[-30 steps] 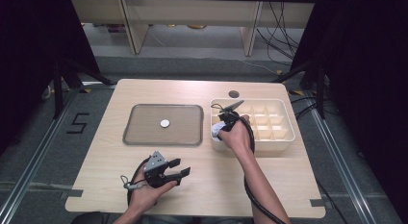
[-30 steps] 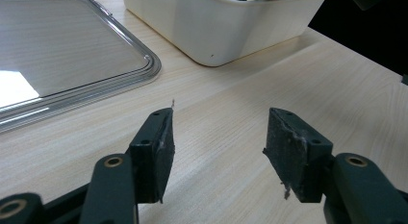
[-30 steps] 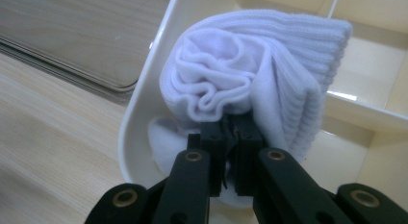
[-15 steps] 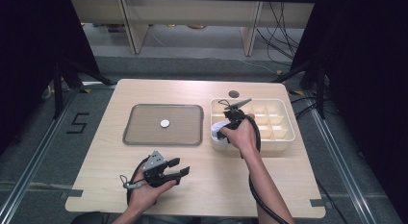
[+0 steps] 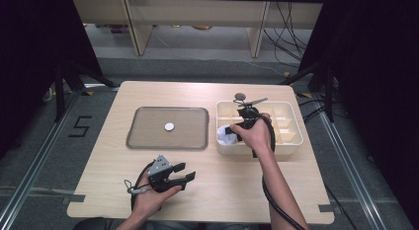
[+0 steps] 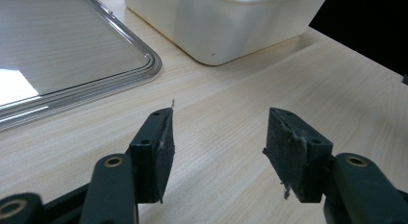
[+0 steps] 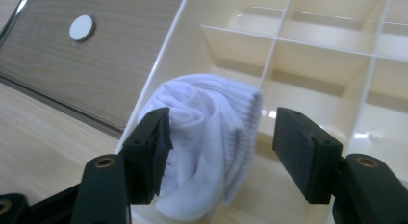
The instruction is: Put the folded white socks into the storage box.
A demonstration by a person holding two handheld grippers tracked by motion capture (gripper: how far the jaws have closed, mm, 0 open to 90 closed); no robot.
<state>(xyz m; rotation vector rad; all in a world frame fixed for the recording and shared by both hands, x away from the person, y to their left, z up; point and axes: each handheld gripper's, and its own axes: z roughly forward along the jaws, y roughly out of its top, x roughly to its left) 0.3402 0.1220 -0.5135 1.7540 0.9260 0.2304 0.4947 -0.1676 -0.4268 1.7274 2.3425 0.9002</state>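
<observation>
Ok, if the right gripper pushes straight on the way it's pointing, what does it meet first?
Most likely the white sock, which sits in the divided bin between the open right gripper's jaws. They have just opened. Depth is unclear.

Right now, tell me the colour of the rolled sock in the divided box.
White; the sock shows best in the right gripper view.

Soft white ribbed cloth sock [image 7: 211, 142] in a glossy cream plastic box [image 7: 308, 65]. Pale matt wood-grain table [image 6: 269, 89]. Smooth, shiny clear plastic tray [image 6: 72, 65] with a small matt white disc [image 7: 81, 28]. Matt black gripper pads [image 6: 288, 152], rough and frayed at the edges
</observation>
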